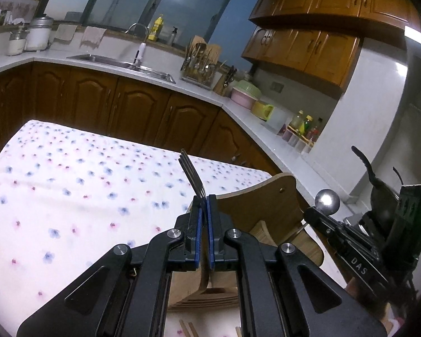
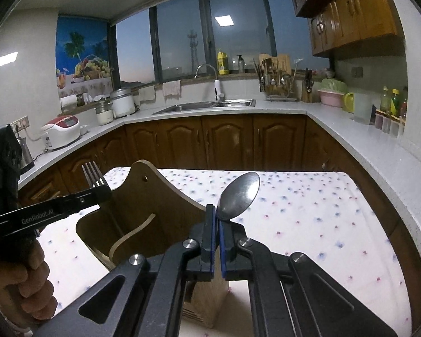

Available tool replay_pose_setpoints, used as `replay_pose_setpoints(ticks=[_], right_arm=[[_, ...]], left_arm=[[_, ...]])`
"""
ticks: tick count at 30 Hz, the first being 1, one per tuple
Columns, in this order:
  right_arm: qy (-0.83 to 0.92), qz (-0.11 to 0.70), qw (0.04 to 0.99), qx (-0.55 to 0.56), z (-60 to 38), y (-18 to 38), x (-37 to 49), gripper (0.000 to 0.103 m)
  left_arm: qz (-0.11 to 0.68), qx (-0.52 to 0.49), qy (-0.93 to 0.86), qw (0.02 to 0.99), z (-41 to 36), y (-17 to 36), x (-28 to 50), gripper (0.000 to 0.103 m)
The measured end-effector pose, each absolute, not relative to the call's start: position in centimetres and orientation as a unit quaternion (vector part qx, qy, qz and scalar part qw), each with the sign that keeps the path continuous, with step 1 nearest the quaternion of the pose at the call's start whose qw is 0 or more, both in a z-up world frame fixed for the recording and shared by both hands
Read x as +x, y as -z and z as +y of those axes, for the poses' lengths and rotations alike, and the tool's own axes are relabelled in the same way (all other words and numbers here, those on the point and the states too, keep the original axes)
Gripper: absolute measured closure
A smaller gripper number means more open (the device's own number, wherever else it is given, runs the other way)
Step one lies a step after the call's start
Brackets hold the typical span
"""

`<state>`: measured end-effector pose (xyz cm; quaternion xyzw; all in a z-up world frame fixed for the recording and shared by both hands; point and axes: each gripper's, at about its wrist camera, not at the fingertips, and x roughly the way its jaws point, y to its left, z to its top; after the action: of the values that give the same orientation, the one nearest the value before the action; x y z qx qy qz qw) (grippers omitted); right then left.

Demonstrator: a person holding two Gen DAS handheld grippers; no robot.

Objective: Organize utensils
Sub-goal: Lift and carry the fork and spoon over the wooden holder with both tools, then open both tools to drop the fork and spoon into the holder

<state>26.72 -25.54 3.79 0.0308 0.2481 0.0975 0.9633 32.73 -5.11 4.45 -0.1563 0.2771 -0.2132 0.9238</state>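
My left gripper (image 1: pixel 204 199) is shut on a metal fork (image 1: pixel 192 177), whose tines stick up and away above the blue pads. The same fork (image 2: pixel 94 177) and left gripper (image 2: pixel 105 192) show at the left of the right wrist view. My right gripper (image 2: pixel 217 210) is shut on a metal spoon (image 2: pixel 241 195), bowl up and tilted right; that spoon (image 1: pixel 327 200) also shows in the left wrist view. Both grippers hover just over a wooden utensil holder (image 2: pixel 151 210) standing on the table, also seen as the holder (image 1: pixel 266 205) behind my left fingers.
The table wears a white cloth with small flowers (image 2: pixel 309 219). Chopstick ends (image 1: pixel 189 328) lie at the table's near edge. A person's hand (image 2: pixel 22 283) grips the left tool. Behind runs a kitchen counter with a sink (image 2: pixel 207 106), a cutlery rack (image 2: pixel 278 81) and a rice cooker (image 2: pixel 61 130).
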Motion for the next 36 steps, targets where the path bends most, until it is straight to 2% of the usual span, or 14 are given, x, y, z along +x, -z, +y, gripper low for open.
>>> replay_pose_setpoints(ticks=[4,6,7,8,9,10,11,12,16,18,20,22,27,36], right_arm=[[-0.098,0.251,0.962,0.039,-25.6,-3.9,26.8,0.1],[-0.098,0.252,0.962,0.046,-25.7,-4.0,26.8,0.096],[-0.099,0.252,0.961,0.055,-25.9,-4.1,26.7,0.095],[-0.099,0.253,0.96,0.061,-26.1,-4.2,26.7,0.094],[-0.1,0.253,0.96,0.067,-26.2,-4.3,26.6,0.087],[-0.099,0.252,0.96,0.075,-26.6,-4.5,26.5,0.071],[-0.098,0.249,0.96,0.083,-27.0,-4.7,26.2,0.062],[-0.099,0.242,0.961,0.092,-27.3,-5.0,25.8,0.05],[-0.095,0.227,0.963,0.112,-28.1,-6.2,24.5,0.048],[-0.096,0.218,0.963,0.125,-28.6,-6.7,23.5,0.042],[-0.097,0.206,0.965,0.133,-28.8,-7.1,22.3,0.031],[-0.096,0.193,0.967,0.139,-28.9,-7.4,20.9,0.011],[-0.102,0.184,0.965,0.154,-28.9,-7.4,17.4,0.005],[-0.102,0.19,0.962,0.167,-28.5,-5.7,11.0,0.004]], left_arm=[[0.281,-0.153,0.21,0.924,-5.2,-4.7,32.7,0.1],[0.288,-0.157,0.206,0.922,-5.2,-4.8,32.7,0.099],[0.289,-0.158,0.204,0.922,-5.1,-4.9,32.5,0.096],[0.289,-0.159,0.203,0.922,-5.0,-5.0,32.4,0.088],[0.288,-0.161,0.199,0.923,-4.7,-5.1,32.1,0.082],[0.286,-0.166,0.196,0.923,-4.5,-5.2,31.8,0.068],[0.28,-0.174,0.192,0.924,-4.0,-5.4,31.4,0.057],[0.277,-0.179,0.189,0.925,-3.7,-5.5,31.1,0.054],[0.271,-0.196,0.176,0.926,-2.2,-6.0,29.7,0.047],[0.267,-0.2,0.166,0.928,-1.4,-6.2,28.7,0.038],[0.259,-0.203,0.153,0.932,-0.8,-6.4,27.2,0.026],[0.255,-0.203,0.141,0.935,-0.3,-6.6,25.9,0.018],[0.242,-0.204,0.127,0.94,0.7,-6.6,22.0,0.011],[0.241,-0.189,0.119,0.944,1.1,-5.3,14.6,0.008]])
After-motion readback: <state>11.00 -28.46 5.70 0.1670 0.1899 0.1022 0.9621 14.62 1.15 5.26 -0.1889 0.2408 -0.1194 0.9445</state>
